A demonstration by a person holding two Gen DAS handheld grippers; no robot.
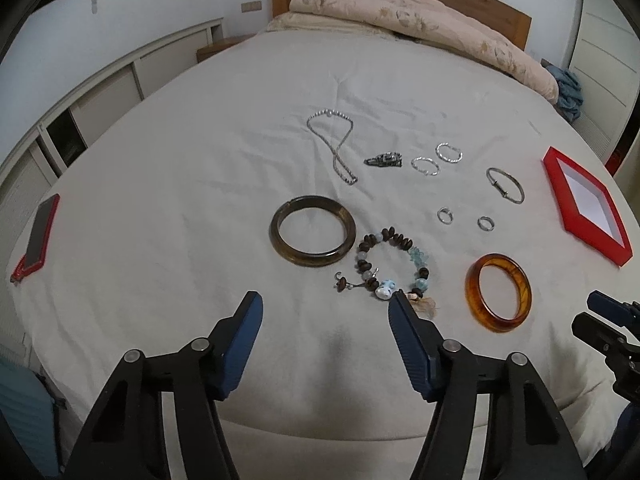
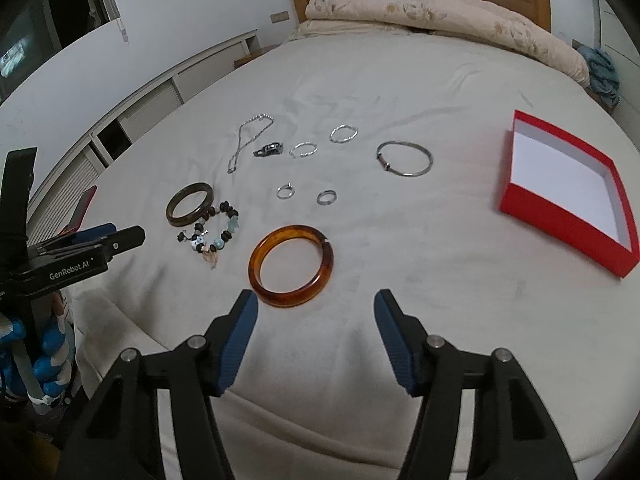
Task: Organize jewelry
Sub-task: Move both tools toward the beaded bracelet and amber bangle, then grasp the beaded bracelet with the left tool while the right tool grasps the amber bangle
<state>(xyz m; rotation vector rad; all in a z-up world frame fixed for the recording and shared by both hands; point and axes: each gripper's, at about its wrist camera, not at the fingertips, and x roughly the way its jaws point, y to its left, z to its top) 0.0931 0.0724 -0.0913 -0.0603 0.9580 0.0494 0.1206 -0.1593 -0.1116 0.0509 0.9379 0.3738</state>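
Note:
Jewelry lies spread on a white bed sheet (image 1: 200, 128). My left gripper (image 1: 326, 300) is open above the sheet, just short of a beaded bracelet (image 1: 394, 266) and a dark brown bangle (image 1: 313, 231); nothing sits between its fingers. My right gripper (image 2: 316, 300) is open too, just short of an amber bangle (image 2: 291, 265). Farther off lie a silver chain necklace (image 1: 334, 144), a thin silver bracelet (image 2: 405, 159), two twisted silver hoops (image 2: 343, 133), two small rings (image 2: 326, 197) and a dark clip (image 2: 269, 149). An open red box (image 2: 568, 224) with a white inside lies to the right.
A phone in a red case (image 1: 38, 236) lies at the bed's left edge. A rolled beige quilt (image 1: 420, 20) lies against the wooden headboard. A low white cabinet (image 1: 100, 92) runs along the left wall. A blue cloth (image 1: 570, 94) lies at the far right.

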